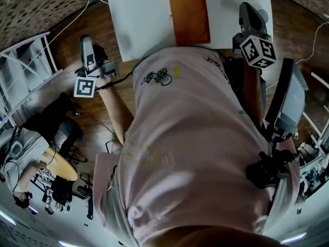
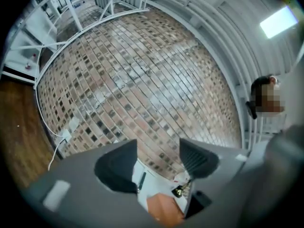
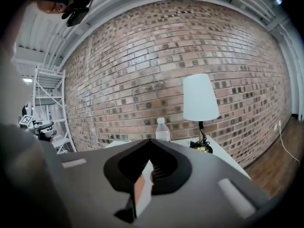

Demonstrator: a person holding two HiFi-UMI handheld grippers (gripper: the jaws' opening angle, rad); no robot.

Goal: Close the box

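The left tongs [image 2: 159, 158] are up in the air on the person's left side, out past the edge of the white table [image 1: 136, 24] and not near the box. I think they are there because they have no job to do right now. Their two jaws stand wide apart. Nothing is between them, and they touch nothing. Through the gap you see only the brick wall [image 2: 142, 80] far off, and a bit of the table and the box down below. In the middle of the head view, the orange-brown box [image 1: 189, 15] lies flat on the table, in front of the person in the pink shirt [image 1: 195, 138]. Its top looks flat and smooth, so I think the lid is already down and the box is closed, though I cannot see its edges up close. No tongs touch it. The right tongs [image 3: 150, 146] are on the person's right, by the table's edge and just beside the box but apart from it. Their marker cube [image 1: 258, 51] faces up at the head camera. These jaws are squeezed together at the tips, with nothing pinched between them. Past them you can see a white lamp [image 3: 200, 99] and a water bottle [image 3: 162, 129] against the brick wall. With both tongs away from the box, it looks to me like the closing is done.
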